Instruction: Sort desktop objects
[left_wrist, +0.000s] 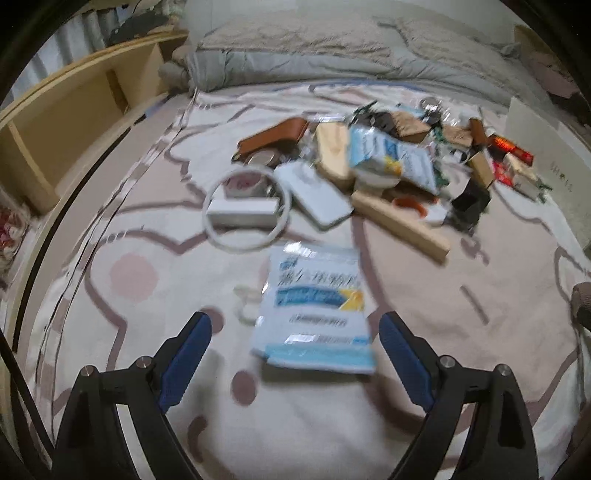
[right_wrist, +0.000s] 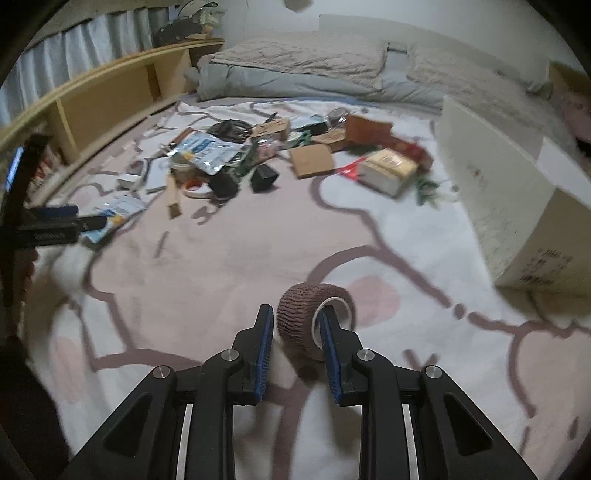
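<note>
Two blue-white sachets (left_wrist: 314, 310) (left_wrist: 395, 155) on patterned bedspread (left_wrist: 461, 314), left gripper (left_wrist: 295, 354) wide, right gripper (right_wrist: 297, 332) clamping one brown bandage roll (right_wrist: 299, 325), clutter pile (right_wrist: 280, 155) at twelve o'clock.

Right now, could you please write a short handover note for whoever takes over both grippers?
Left gripper: open, hovering around the blue-and-white pouch lying apart from the pile; not gripped.
Right gripper: shut on the brown bandage roll, one finger through its core, near the cardboard box.
Done: hard to tell; roll and pouch are away from the heap.
Left: the cluttered pile on the blanket remains unsorted.
</note>
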